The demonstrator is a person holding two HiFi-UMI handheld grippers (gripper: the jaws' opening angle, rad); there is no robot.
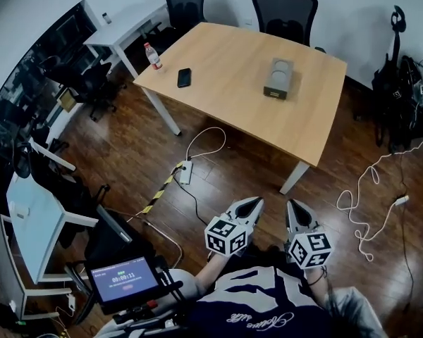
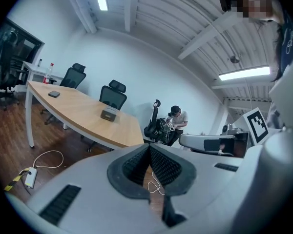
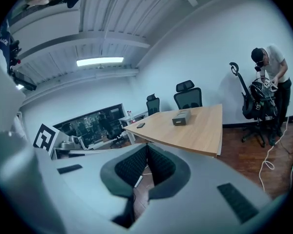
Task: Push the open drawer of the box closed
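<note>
Ahead of you on the dark plank floor: large light-wood table on white legs, well apart from both grippers. You hold the left gripper and right gripper low by your body, side by side, each with jaws pressed together on nothing. Small grey rectangular box sits on the tabletop's right part; drawer too small to read. Flat black phone lies toward the left end.

left tool: jaws together | right tool: jaws together
</note>
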